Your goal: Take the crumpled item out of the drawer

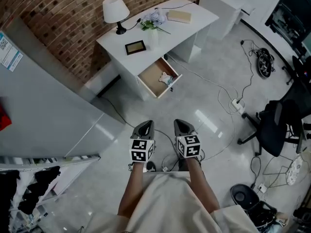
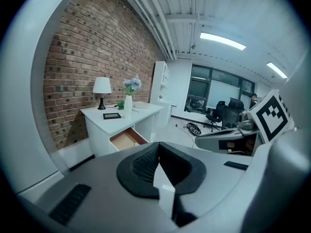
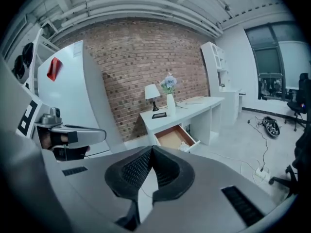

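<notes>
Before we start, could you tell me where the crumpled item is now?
In the head view's upper centre, the crumpled item lies in the open drawer of the white desk, near its front panel.

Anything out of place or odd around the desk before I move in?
The desk's drawer hangs open, with a crumpled pale item lying near its front edge. Loose cables trail across the floor beside the desk. Nothing looks spilled or broken.

I note even, cool light from ceiling strips (image 2: 221,40) above my left gripper (image 2: 157,152), floor glare (image 1: 206,120) ahead, fisheye-bent edges.
</notes>
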Tool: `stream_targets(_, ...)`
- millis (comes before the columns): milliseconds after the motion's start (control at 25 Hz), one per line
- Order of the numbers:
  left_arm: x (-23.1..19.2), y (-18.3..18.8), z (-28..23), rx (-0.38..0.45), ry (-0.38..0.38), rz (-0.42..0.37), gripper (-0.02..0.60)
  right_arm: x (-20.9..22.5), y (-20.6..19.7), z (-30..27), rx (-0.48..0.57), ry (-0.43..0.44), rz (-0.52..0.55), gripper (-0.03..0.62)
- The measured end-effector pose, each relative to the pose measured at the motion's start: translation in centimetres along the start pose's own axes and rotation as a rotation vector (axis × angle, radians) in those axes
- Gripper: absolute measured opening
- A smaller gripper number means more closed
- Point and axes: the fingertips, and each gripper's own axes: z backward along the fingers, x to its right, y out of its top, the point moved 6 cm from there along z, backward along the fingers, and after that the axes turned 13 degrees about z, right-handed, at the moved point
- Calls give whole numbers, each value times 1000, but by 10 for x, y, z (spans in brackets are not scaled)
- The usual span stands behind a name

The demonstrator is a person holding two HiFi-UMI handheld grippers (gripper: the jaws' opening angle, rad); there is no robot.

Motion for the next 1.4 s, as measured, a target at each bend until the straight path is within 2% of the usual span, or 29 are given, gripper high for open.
stream_targets(360,29,26,-56,6,101,2,17,88,11,-27,-4,120,-16,25)
stream_targets(560,49,33,-88,27,169,40,17,137,15,-35,-5,203,13,25)
stream_targets(760,78,38,-120,54,208,68,17,189,0,-28,-26,249,25,25)
stream_targets(1000,110,54,-144,86,206,54,17,236,-31,-13,-54,261,-32,25)
stream_targets(1200,120,54,-165,63,190,47,17,264,-30,-12,-25,234,-77,25)
stream_targets(1400,115,58,-197,48,179,58,17,282,-27,-27,-33,230,-67,25)
